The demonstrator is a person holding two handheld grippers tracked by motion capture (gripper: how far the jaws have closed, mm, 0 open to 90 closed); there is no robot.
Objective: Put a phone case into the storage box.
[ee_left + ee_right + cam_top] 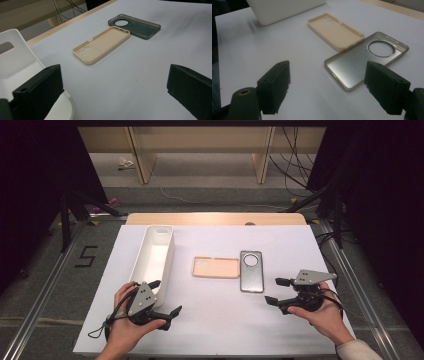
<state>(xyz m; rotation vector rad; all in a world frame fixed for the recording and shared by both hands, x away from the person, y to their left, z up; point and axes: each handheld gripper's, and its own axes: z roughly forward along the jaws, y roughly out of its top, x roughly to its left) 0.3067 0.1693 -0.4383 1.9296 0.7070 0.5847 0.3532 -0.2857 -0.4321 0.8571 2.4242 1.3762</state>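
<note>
Bin: long white plastic bin (156,255), rounded corners, nothing inside it, at the desk's (215,325) left.
Cases: beige phone case (216,267), matte, hollow side up, mid-desk; grey translucent phone case (251,271) with a round camera hole, glossy, touching its right end.
Left claw (166,297): jaws wide, holding nothing, by the bin's near end.
Right claw (274,291): jaws wide, holding nothing, just right of the grey case.
</note>
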